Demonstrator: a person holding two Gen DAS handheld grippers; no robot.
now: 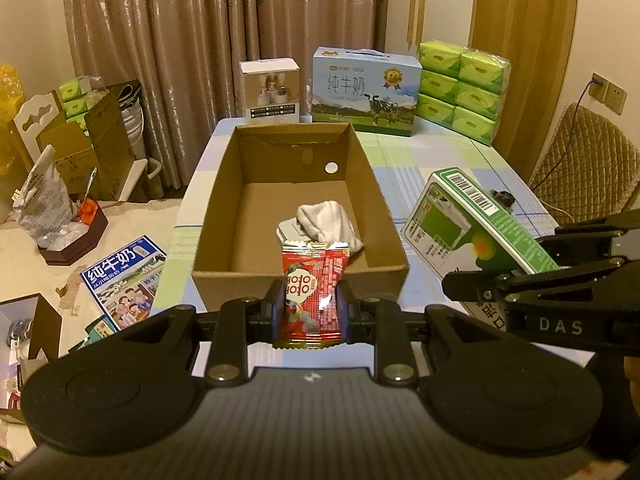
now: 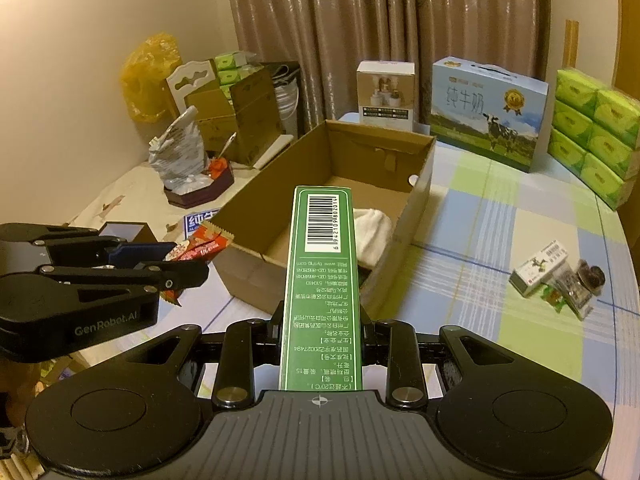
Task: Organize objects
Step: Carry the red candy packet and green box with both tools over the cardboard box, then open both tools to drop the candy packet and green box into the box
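Observation:
An open cardboard box [image 1: 224,200] stands on the checked tablecloth; it also shows in the right wrist view [image 2: 256,216]. Inside lie a white sock [image 1: 328,220] and a small pale box [image 1: 287,231]. My left gripper [image 1: 311,300] is shut on a red snack packet [image 1: 314,280], just before the box's near wall. My right gripper [image 2: 322,320] is shut on a long green carton [image 2: 322,272], held beside the box's right front corner. The carton shows in the left wrist view [image 1: 476,224], the packet in the right wrist view [image 2: 198,246].
A small pile of loose items [image 2: 556,276] lies on the table to the right. A milk carton case [image 1: 366,92], a white box [image 1: 270,90] and green tissue packs [image 1: 464,90] stand at the table's far edge. Clutter covers a side table at left [image 1: 60,216].

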